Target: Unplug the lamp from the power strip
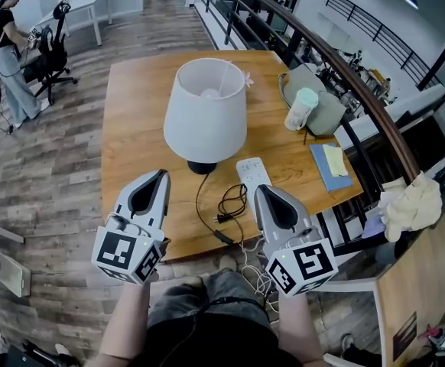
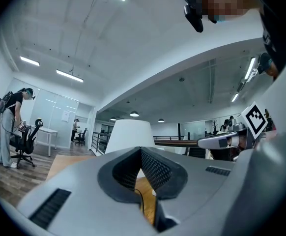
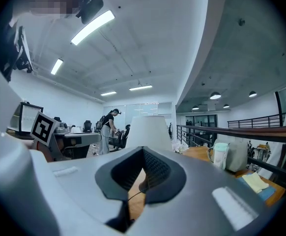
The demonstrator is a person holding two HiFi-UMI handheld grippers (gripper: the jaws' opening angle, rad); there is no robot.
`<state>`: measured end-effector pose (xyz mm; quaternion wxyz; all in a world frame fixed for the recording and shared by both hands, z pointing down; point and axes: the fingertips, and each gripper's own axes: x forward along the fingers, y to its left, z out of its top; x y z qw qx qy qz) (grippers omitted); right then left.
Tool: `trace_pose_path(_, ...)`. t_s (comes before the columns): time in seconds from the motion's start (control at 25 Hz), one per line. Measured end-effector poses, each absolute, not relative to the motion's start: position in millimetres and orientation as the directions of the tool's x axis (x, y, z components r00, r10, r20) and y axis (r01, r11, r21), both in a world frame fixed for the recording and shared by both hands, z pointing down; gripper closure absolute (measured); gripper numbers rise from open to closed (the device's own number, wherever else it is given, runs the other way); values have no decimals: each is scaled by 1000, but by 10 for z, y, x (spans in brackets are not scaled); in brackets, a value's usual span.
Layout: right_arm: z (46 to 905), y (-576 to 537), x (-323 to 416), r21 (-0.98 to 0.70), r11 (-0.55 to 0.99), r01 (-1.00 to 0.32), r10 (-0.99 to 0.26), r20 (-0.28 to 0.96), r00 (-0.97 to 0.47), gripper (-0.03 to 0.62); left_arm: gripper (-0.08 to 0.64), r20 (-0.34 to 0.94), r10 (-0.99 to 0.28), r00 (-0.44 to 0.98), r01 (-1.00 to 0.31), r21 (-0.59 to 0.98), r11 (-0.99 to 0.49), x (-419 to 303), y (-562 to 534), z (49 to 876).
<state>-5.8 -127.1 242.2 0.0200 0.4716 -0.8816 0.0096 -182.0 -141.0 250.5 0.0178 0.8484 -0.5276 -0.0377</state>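
Observation:
A lamp with a white shade [image 1: 206,112] and a black base [image 1: 202,167] stands mid-table on the wooden table [image 1: 131,128]. Its black cord [image 1: 198,205] runs toward the front edge, with a coiled part [image 1: 234,199] beside the white power strip [image 1: 251,173]. I cannot tell whether the plug sits in the strip. My left gripper [image 1: 161,176] hovers left of the cord, shut and empty. Right of the coil is my right gripper [image 1: 261,192], shut with nothing held. The shade [image 2: 129,134] shows beyond the left jaws, and the shade [image 3: 153,129] beyond the right jaws.
A grey bag [image 1: 326,109] with a white cup [image 1: 302,108] sits at the table's far right. A blue notebook [image 1: 331,167] with a yellow note lies near the right edge. A railing [image 1: 345,67] runs behind. A person [image 1: 8,60] stands at a far desk.

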Motion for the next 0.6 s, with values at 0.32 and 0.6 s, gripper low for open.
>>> trace_pose_path(0.32,2457,-1266,-71,-30,566,-824,-823,41,-567,584,565,-33,-898,439,-895,66,-440,-1821,-1369,2506)
trace_pose_path(0.6,2495,-1232,-56,-44,569,-821,-820,43,-571,586,565,-23,-899,437,-897,57,-437,-1823,-1318,2525)
